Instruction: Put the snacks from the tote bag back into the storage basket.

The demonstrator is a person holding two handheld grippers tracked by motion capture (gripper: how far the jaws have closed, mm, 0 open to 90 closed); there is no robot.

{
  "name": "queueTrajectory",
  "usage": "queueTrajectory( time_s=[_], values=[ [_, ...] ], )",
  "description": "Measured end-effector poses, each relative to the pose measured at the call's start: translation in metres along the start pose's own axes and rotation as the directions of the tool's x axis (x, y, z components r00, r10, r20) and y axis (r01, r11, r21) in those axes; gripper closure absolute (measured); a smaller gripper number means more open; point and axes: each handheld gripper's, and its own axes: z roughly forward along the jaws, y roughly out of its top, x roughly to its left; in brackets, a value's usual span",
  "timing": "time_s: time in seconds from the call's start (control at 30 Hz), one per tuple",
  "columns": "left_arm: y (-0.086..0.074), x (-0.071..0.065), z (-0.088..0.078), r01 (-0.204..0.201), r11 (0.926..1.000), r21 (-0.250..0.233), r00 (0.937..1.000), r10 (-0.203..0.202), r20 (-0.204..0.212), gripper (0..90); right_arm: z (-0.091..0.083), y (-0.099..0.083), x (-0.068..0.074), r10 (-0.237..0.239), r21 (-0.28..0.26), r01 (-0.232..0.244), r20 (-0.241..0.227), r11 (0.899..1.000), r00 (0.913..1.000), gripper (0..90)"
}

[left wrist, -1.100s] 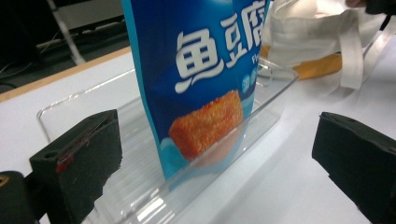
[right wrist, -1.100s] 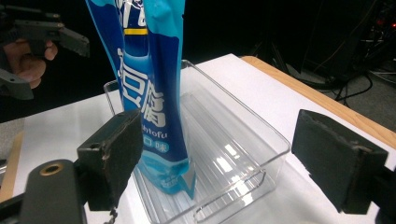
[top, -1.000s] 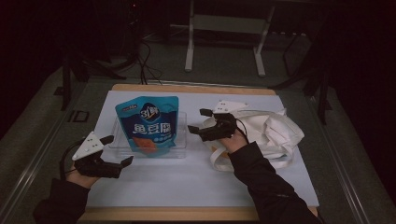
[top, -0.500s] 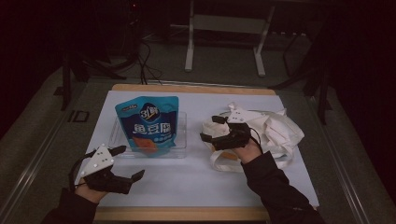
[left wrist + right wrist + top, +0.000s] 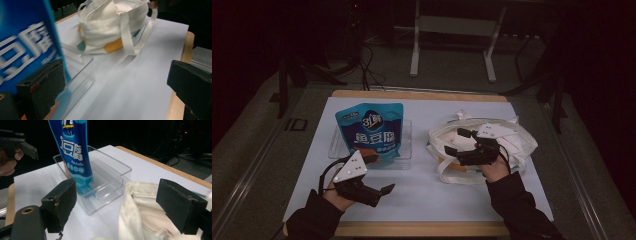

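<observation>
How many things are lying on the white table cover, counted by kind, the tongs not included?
Blue printed snack pouch: 1
Clear plastic rectangular bin: 1
Cream cloth tote bag with long handles: 1
Total: 3

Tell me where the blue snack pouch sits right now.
In the high view the blue snack pouch stands in the clear plastic bin on the table's left half, just beyond the left gripper and left of the white tote bag.
</observation>
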Motion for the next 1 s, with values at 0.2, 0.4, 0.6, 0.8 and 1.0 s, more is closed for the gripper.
queueTrajectory(
  time_s=[0.2, 0.4, 0.6, 0.8, 1.0],
  values=[
    [0.009, -0.007, 0.021, -0.015, 0.9998, -0.015, 0.9991, 0.016, 0.039, 2.0, -0.019, -0.009, -0.002, -0.006, -0.01, 0.006, 0.04, 1.0, 0.9992, 16.5],
    [0.011, -0.013, 0.04, -0.025, 0.9997, -0.007, 0.9951, 0.025, 0.096, 2.0, -0.034, -0.019, -0.003, 0.018, -0.026, -0.016, 0.067, 1.0, 0.9976, 16.5],
    [0.009, -0.019, 0.052, -0.03, 0.9996, 0.002, 0.9926, 0.029, 0.118, 2.0, -0.046, -0.033, -0.001, 0.02, -0.017, -0.018, 0.101, 1.0, 0.9947, 16.4],
    [-0.001, -0.022, 0.059, -0.022, 0.9997, -0.005, 0.9926, 0.022, 0.119, 2.0, -0.058, -0.047, 0.002, 0.016, -0.024, -0.013, 0.139, 1.0, 0.9902, 15.7],
    [-0.006, -0.023, 0.063, -0.015, 0.9998, -0.009, 0.9948, 0.016, 0.1, 2.0, -0.063, -0.053, 0.004, 0.017, -0.017, -0.015, 0.158, 1.0, 0.9873, 15.7]
  ],
)
